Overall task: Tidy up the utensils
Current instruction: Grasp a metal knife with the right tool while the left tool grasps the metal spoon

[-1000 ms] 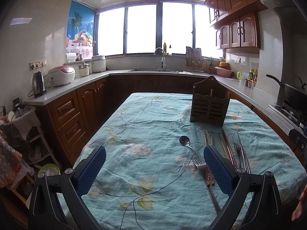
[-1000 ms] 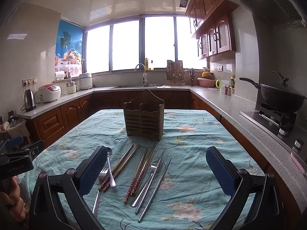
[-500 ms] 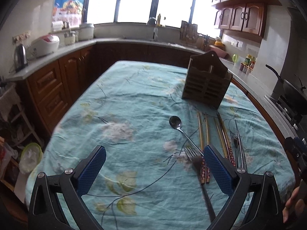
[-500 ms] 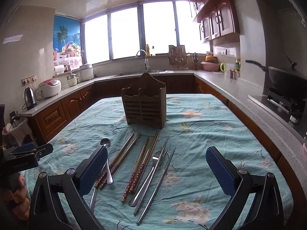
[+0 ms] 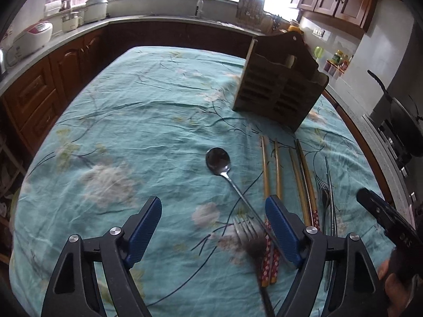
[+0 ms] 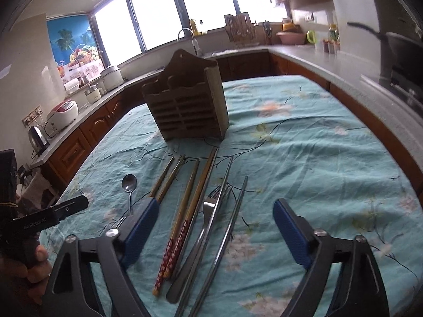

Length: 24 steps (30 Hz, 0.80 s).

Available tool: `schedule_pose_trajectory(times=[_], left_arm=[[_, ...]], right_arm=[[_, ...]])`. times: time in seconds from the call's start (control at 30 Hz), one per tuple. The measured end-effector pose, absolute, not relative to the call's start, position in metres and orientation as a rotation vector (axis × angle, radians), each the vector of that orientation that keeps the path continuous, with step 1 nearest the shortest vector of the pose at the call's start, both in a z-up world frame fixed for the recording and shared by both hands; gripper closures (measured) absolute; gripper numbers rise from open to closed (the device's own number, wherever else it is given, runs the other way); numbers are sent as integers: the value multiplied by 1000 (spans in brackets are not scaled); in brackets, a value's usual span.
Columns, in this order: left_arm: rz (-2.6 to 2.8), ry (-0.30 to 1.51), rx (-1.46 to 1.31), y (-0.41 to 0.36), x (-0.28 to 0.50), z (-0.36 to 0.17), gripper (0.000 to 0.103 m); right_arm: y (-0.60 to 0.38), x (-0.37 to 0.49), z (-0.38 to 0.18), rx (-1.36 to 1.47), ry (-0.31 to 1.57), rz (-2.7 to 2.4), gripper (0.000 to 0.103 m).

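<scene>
Teal-clothed tabletop (image 5: 132, 121), utensils lying loose mid-frame.
My left claw (image 5: 212, 233) & right claw (image 6: 215, 233) closing, nothing gripped; spoon (image 5: 219, 159), chopsticks (image 6: 185, 211) below wooden holder (image 6: 187, 105), centre.

We note both grippers, left (image 5: 212, 227) and right (image 6: 215, 227), have tipped down nearer the utensils (image 6: 203, 211); jaws closing, nothing gripped.

1 spoon (image 5: 218, 159), 2 forks (image 6: 208, 203) (overlapping), 1 holder (image 6: 185, 105)
</scene>
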State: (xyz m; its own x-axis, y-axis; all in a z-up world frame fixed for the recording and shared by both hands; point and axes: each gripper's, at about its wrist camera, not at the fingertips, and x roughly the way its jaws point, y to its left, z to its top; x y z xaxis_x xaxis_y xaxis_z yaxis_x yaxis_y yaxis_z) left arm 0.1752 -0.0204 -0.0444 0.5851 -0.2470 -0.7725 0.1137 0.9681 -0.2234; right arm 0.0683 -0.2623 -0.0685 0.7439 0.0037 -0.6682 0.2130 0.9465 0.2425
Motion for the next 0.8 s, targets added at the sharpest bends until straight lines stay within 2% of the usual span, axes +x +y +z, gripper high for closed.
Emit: schedule_pose_trajectory(times=[0.17, 0.23, 0.43, 0.5, 0.6, 0.8], left_arm=[[-222, 997, -148, -33, 214, -63, 32], [-222, 1026, -158, -37, 229, -71, 37], [-204, 1087, -139, -50, 262, -96, 41], [-196, 1081, -94, -60, 269, -98, 42], [-186, 1071, -30, -73, 276, -101, 44], [-168, 1034, 84, -90, 282, -106, 76]], right_arm=[[-274, 101, -81, 366, 790, -93, 39], [-279, 114, -86, 383, 818, -89, 42], [-292, 139, -98, 415, 861, -70, 53], [-294, 146, -103, 422, 880, -64, 61], [-295, 155, -110, 428, 899, -55, 68], [-299, 166, -117, 440, 918, -39, 85]])
